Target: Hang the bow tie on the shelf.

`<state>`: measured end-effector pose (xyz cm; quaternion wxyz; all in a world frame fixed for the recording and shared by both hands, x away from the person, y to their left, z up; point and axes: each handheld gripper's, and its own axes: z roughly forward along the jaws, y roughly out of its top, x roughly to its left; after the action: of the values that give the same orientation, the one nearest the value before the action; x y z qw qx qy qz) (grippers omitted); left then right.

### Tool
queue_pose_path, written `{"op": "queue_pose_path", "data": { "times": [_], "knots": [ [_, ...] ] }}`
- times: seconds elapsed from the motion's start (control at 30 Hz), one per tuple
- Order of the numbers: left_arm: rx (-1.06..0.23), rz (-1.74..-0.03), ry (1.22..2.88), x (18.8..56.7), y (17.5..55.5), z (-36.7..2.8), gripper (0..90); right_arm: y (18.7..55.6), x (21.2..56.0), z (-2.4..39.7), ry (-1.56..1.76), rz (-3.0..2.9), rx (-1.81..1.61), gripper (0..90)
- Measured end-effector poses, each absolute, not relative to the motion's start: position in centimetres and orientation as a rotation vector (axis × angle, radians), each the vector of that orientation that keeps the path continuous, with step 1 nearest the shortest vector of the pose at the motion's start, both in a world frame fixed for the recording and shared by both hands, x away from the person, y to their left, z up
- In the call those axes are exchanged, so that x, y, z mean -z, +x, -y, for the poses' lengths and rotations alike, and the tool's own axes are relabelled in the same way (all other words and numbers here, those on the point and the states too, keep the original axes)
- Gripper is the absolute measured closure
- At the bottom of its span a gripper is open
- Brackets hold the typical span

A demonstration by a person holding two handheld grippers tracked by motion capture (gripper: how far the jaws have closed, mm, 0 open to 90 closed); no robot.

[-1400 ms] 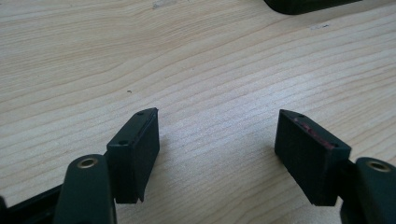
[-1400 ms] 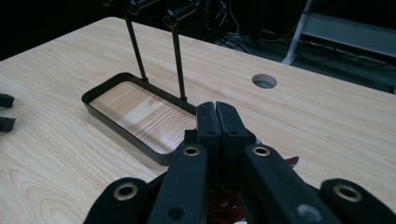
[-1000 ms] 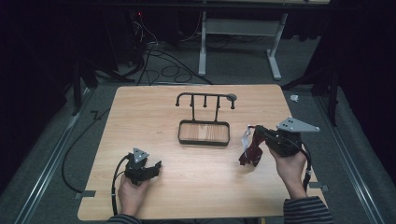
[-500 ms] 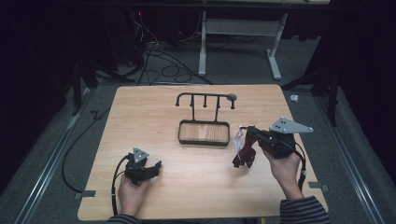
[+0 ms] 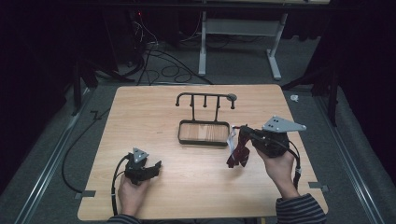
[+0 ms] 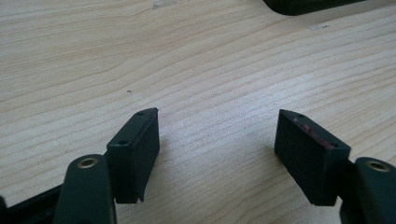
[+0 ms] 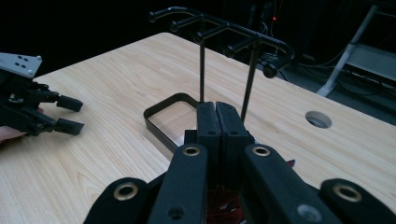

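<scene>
Right gripper clamped on dark red strap bundle, dangling above table just right of black rack. Left gripper jaws wide, nothing between, near front edge. Bare wood between them.

A light wooden table is seen standing on grey carpet, its far-right corner pierced by a round hole. Beyond the far edge, black cables are strewn across the floor beside a white metal frame. Strips of grey tape are stuck at the near-left and near-right corners.
</scene>
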<state>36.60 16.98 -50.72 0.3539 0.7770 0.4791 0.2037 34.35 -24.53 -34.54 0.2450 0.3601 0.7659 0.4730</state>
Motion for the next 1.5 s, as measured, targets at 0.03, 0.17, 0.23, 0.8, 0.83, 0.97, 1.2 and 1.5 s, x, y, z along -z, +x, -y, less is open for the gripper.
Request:
{"op": "queue_pose_path", "data": {
  "times": [0.03, 0.17, 0.23, 0.8, 0.83, 0.97, 1.2, 1.5],
  "knots": [
    [-0.527, -1.239, 2.009, 50.7, 36.6, -17.0, 31.3, 34.4, 34.5, 24.2, 0.977, -2.1, -1.289, 90.0],
    [-0.526, -1.238, 2.008, 50.7, 36.6, -17.0, 31.3, 34.5, 34.5, 23.9, 0.967, -2.107, -1.291, 90.0],
    [-0.527, -1.238, 2.009, 50.7, 36.6, -17.0, 31.3, 34.6, 34.4, 23.5, 0.958, -2.116, -1.294, 90.0],
    [-0.523, -1.239, 2.006, 50.7, 36.6, -17.0, 31.2, 35.0, 33.7, 22.2, 0.916, -2.123, -1.33, 90.0],
    [-0.523, -1.239, 2.005, 50.7, 36.6, -17.0, 31.2, 35.0, 33.7, 22.0, 0.918, -2.124, -1.329, 90.0],
    [-0.521, -1.24, 2.001, 50.7, 36.6, -17.0, 31.2, 35.5, 33.6, 21.5, 0.908, -2.137, -1.328, 90.0],
    [-0.521, -1.24, 2.001, 50.7, 36.6, -17.0, 31.2, 36.2, 33.6, 20.8, 0.905, -2.148, -1.33, 90.0],
    [-0.523, -1.239, 2.003, 50.7, 36.6, -17.1, 31.2, 37.1, 33.5, 20.0, 0.903, -2.165, -1.33, 90.0]
  ]
}}
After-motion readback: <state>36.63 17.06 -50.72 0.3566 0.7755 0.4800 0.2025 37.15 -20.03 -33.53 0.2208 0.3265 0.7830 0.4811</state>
